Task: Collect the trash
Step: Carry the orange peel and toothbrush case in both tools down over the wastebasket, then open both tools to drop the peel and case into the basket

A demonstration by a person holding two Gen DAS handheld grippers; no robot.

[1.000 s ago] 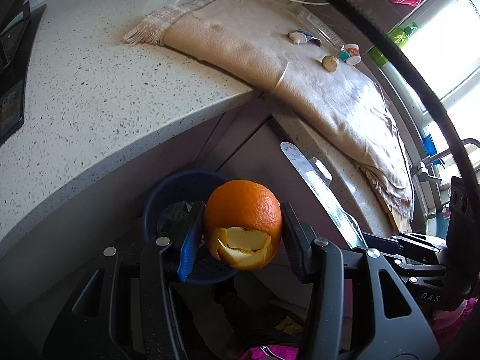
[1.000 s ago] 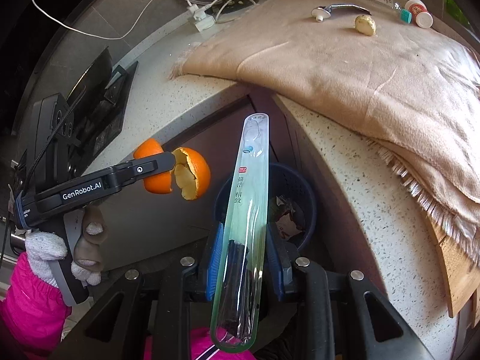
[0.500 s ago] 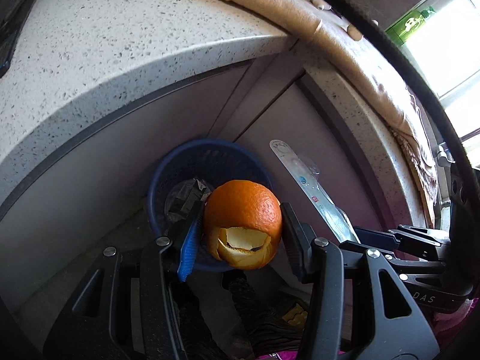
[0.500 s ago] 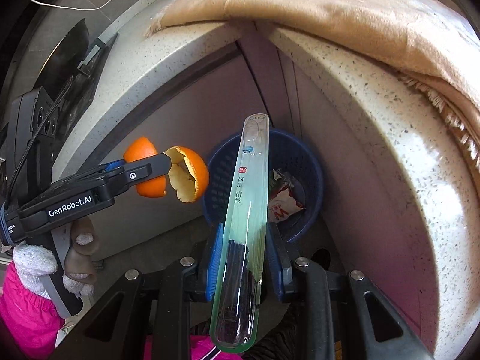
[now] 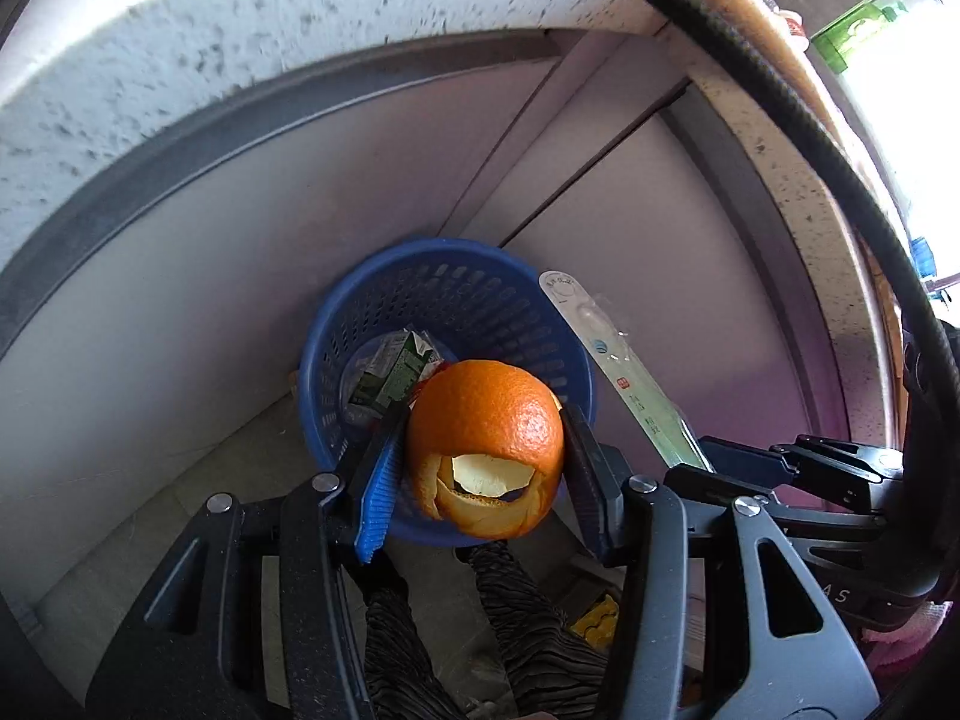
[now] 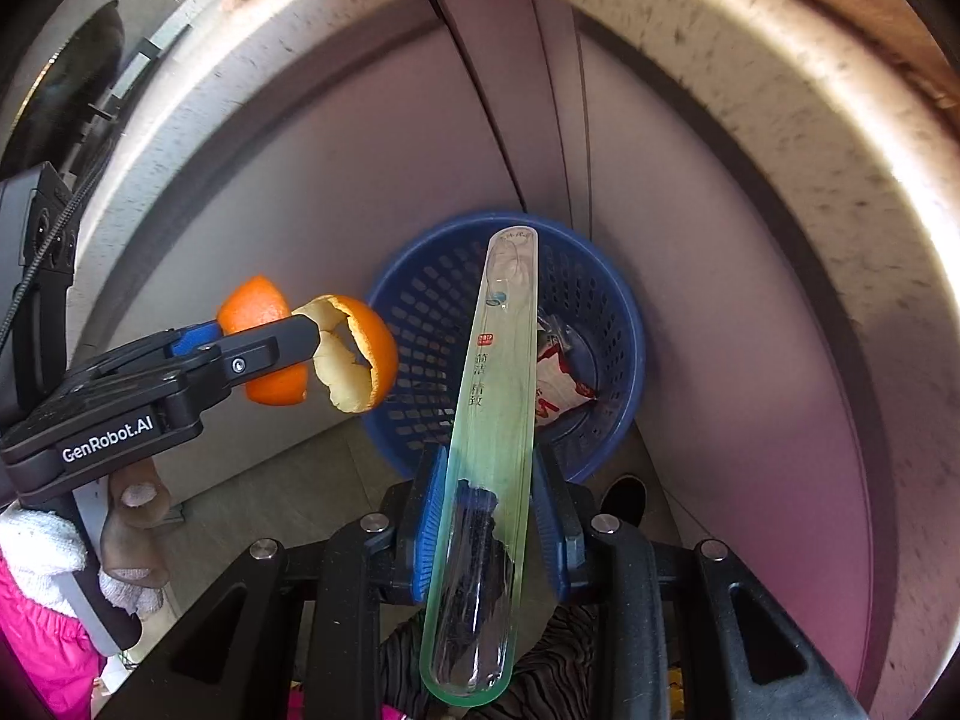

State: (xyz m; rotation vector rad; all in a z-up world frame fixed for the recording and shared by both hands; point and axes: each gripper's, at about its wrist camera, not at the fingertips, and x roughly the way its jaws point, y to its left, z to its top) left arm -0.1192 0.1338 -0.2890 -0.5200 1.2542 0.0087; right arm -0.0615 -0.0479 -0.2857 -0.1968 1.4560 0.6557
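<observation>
L gripper (image 5: 483, 456) pinches peel (image 5: 486, 438), R gripper (image 6: 489, 501) clamps tube (image 6: 489, 432); both over bin (image 6: 606, 276), ready to drop.

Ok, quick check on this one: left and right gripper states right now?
Left gripper: closed on the orange peel, above the blue basket.
Right gripper: closed on the clear toothbrush package, over the same basket.

Dimpled, glossy orange peel (image 5: 486, 420) with matt pale pith; a perforated blue plastic basket (image 6: 612, 300), smooth and slightly shiny; a clear, glossy plastic toothbrush case (image 6: 492, 396); speckled stone-look worktop edge (image 5: 240, 48), matt; ribbed blue rubbery pads (image 5: 375, 498).
</observation>
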